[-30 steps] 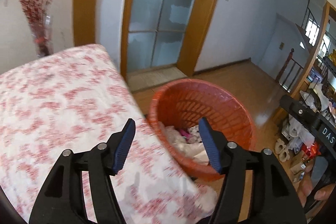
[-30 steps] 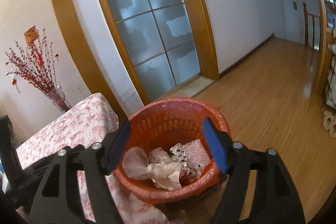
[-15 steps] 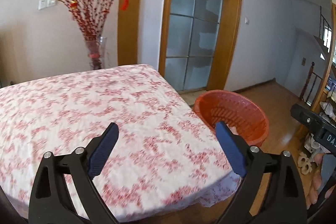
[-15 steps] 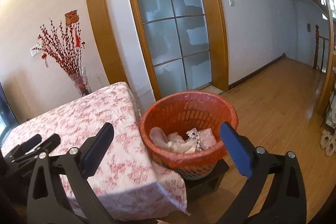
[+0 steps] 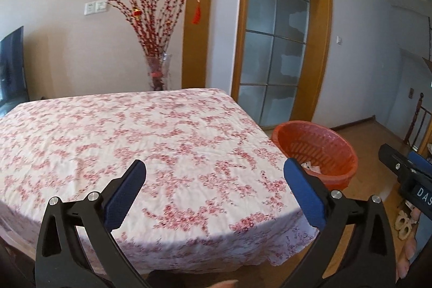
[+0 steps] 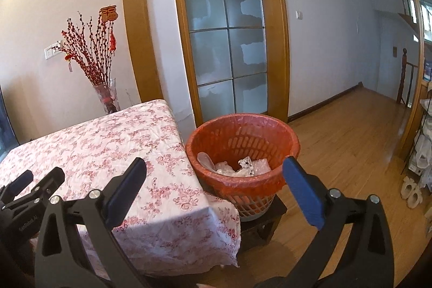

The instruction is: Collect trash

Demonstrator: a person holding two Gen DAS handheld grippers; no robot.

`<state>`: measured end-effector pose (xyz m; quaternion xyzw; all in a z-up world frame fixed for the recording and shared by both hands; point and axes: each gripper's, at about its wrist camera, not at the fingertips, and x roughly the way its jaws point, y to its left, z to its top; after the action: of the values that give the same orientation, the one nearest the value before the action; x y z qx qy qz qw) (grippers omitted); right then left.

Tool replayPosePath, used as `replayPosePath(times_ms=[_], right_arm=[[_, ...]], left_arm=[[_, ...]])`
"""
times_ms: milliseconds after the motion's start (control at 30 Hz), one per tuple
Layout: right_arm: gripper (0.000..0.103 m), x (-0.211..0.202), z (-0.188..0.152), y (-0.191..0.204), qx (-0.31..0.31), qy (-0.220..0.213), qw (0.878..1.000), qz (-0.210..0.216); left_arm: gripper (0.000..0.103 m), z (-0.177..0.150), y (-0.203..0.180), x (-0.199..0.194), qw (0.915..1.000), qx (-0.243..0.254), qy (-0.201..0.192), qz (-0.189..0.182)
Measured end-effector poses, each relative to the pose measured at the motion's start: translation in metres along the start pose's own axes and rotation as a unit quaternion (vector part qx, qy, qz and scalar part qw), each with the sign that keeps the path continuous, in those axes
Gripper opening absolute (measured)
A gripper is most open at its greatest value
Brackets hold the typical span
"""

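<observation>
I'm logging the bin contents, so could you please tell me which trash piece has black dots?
The crumpled dotted wrapper mid-basket; the bubble wrap and clear plastic beside it are plain.

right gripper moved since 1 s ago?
Yes. The right gripper has pulled back and up from the orange basket, which now sits smaller and farther ahead beside the table; jaws open.
</observation>
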<state>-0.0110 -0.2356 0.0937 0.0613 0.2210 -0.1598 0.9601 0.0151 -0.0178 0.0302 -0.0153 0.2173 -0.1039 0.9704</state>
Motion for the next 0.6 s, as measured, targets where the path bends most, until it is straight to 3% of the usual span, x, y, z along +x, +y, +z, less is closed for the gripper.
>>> replayPosePath(times_ms=[400,600], right_arm=[[0.099,-0.025,-0.013,0.02,-0.027,-0.027,0.998,-0.042],[0.099,-0.027,-0.022,0.026,-0.032,-0.02,0.998,-0.047]], left_arm=[[0.1,-0.018,0.007,-0.016,0.999,-0.008,-0.002,0.043],[0.1,-0.022,0.012,-0.02,0.9975,-0.013,0.0,0.07]])
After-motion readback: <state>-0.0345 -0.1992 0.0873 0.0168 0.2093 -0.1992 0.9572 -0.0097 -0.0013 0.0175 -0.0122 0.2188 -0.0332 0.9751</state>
